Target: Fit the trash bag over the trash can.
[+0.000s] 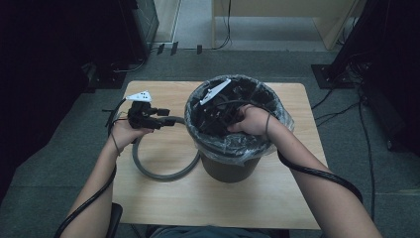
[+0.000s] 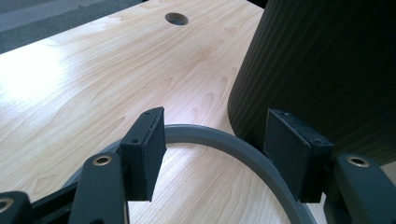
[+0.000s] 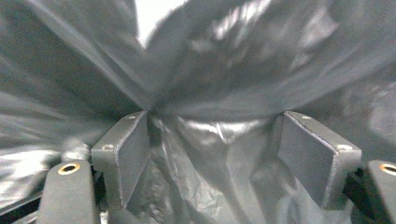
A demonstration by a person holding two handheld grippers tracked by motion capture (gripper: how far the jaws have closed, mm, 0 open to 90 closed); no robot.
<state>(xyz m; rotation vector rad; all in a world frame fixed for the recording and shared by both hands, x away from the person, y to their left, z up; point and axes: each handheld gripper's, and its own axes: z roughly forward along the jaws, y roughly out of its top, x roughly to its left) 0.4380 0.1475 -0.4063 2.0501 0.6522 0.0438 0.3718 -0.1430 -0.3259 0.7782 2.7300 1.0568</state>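
Observation:
A dark bin [image 1: 230,167] lined with a clear plastic bag [image 1: 237,148] stands in the middle of the wooden table [image 1: 277,193]. A grey ring [image 1: 157,173] lies on the table against the bin's left side. My left gripper [image 1: 167,119] is held level over the ring's far arc, beside the bin. Its jaws [image 2: 215,140] are open, with the ring [image 2: 205,132] running between them and touching neither pad. My right gripper [image 1: 210,114] reaches down inside the bin. It stands open [image 3: 215,144], with crumpled bag film [image 3: 210,88] in front of and between the pads.
The bin's ribbed wall [image 2: 327,60] rises just right of the left gripper. A round hole [image 2: 176,18] sits in the table's far part. Cables trail from both forearms. Around the table are grey floor [image 1: 59,144] and dark stands [image 1: 346,54].

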